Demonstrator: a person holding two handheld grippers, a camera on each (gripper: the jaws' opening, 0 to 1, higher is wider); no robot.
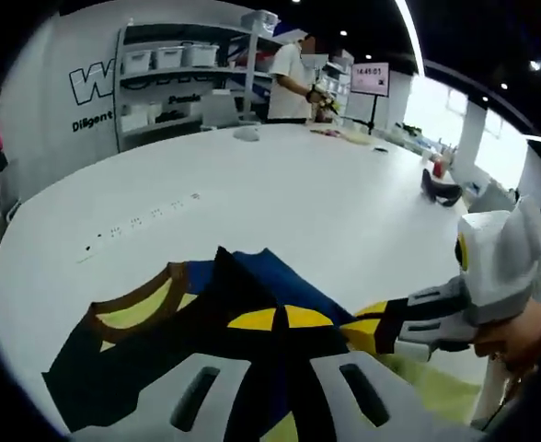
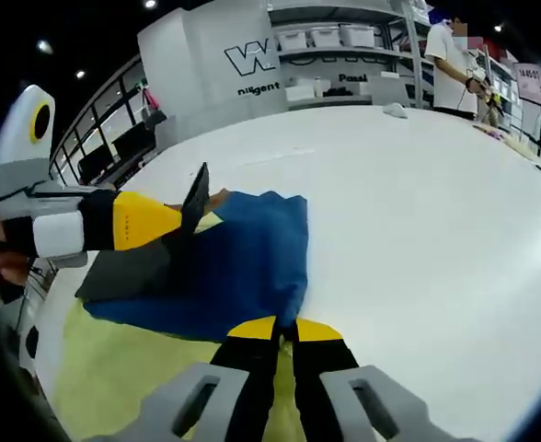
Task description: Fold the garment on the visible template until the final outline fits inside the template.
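Right gripper view has the garment (image 2: pixel 238 262), a dark blue cloth with black and yellow parts, lying partly folded on a pale yellow-green template (image 2: pixel 123 368) near the table's close edge. At the bottom of that view the right gripper (image 2: pixel 284 329) has its yellow-and-black jaw tips pressed together on the blue cloth's near edge, pinching it. From the left side comes the left gripper (image 2: pixel 183 221), its yellow-tipped jaw closed on a black flap of the garment and lifting that flap off the cloth below.

In the left gripper view the same garment (image 1: pixel 243 285) spreads just ahead of the jaws, showing blue, black, and a brown-edged yellow patch. The left gripper (image 1: pixel 280 320) there shows its two yellow tips meeting with black cloth between them. The right gripper (image 1: pixel 367 327) enters from the right, held by a hand (image 1: pixel 519 336), its tip at the garment's edge over the template (image 1: pixel 427 387).

All of it rests on a wide white table (image 1: pixel 280 193). Beyond the table stand shelves (image 1: pixel 178 74) with white bins, and a person (image 1: pixel 293 83) stands at the far side near a small screen (image 1: pixel 370 79).
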